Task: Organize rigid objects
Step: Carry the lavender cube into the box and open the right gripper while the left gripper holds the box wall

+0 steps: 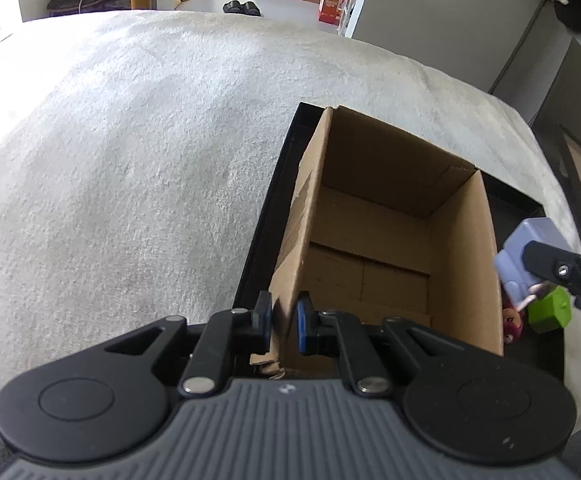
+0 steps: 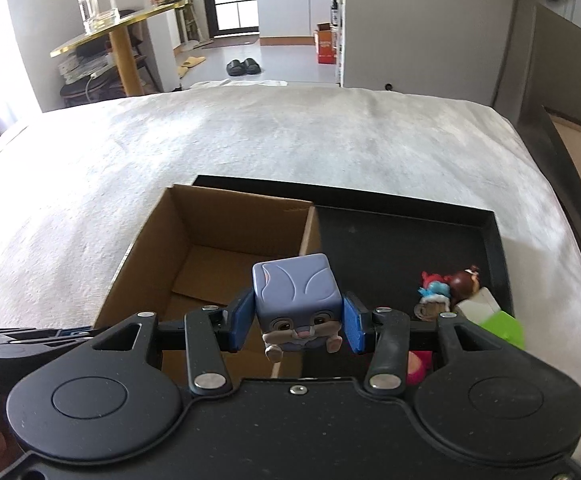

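Holding steady: left hand-held gripper, its blue pads pinched shut on the near wall of the cardboard box.
Box: open-topped and empty inside, standing at the left end of a shallow black tray on a bed covered in pale fleece.
Carried thing: a lilac cube-shaped bunny figure, clamped by its two side faces in the right hand-held gripper, face towards the camera, small feet hanging below.
Position: the figure hangs above the box's right wall, partly over the opening.
Handling: it looks like hard, light moulded plastic, stiff and smooth; flat opposite faces suit the pads best, while ears and feet would likely slip or snap.
Right end of tray: a green block and a small toy figure, close together and waiting.
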A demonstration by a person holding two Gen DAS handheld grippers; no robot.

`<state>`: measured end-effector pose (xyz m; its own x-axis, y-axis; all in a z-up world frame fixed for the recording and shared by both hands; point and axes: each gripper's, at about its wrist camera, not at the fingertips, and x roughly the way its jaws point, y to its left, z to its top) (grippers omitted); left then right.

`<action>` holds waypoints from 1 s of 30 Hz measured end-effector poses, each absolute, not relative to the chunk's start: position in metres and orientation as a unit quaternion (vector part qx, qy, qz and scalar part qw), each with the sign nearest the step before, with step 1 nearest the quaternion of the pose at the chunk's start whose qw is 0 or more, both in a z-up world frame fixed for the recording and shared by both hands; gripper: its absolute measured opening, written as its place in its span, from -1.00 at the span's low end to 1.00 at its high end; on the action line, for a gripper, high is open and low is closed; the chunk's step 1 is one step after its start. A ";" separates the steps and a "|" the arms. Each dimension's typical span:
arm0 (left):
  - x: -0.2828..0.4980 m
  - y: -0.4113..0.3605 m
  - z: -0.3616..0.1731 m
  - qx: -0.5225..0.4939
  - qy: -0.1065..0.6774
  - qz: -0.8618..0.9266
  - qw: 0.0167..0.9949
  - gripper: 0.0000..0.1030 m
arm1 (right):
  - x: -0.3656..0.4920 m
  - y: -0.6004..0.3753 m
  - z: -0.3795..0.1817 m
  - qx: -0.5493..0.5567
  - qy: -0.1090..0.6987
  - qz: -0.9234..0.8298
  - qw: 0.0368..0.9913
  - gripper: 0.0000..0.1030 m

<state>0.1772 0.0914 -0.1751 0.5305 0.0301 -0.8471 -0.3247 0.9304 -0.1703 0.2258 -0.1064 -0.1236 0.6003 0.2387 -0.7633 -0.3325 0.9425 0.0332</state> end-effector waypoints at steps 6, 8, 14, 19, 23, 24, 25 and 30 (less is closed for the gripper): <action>0.177 0.099 -0.177 -0.173 0.465 0.100 0.863 -0.81 | 0.226 -0.083 -0.127 -0.072 0.420 0.166 0.889 -0.12; 0.177 0.102 -0.179 -0.178 0.464 0.096 0.863 -0.81 | 0.226 -0.076 -0.128 -0.075 0.422 0.166 0.888 -0.12; 0.179 0.106 -0.182 -0.187 0.461 0.086 0.863 -0.81 | 0.228 -0.060 -0.132 -0.086 0.425 0.167 0.886 -0.11; 0.178 0.110 -0.184 -0.200 0.460 0.080 0.862 -0.80 | 0.230 -0.046 -0.137 -0.097 0.429 0.170 0.882 -0.11; 0.177 0.110 -0.184 -0.203 0.459 0.078 0.862 -0.80 | 0.232 -0.038 -0.139 -0.105 0.428 0.175 0.880 -0.11; 0.178 0.111 -0.184 -0.204 0.459 0.077 0.861 -0.80 | 0.233 -0.036 -0.139 -0.106 0.428 0.176 0.880 -0.11; 0.178 0.112 -0.184 -0.206 0.458 0.076 0.861 -0.80 | 0.234 -0.034 -0.140 -0.107 0.428 0.176 0.880 -0.11; 0.177 0.114 -0.186 -0.217 0.458 0.073 0.859 -0.78 | 0.239 -0.025 -0.141 -0.112 0.426 0.182 0.879 -0.11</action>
<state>0.1769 0.1138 -0.1855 0.5705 -0.0730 -0.8181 -0.3240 0.8953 -0.3058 0.2390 -0.0252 -0.1412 0.5706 0.2242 -0.7900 -0.4151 0.9088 -0.0418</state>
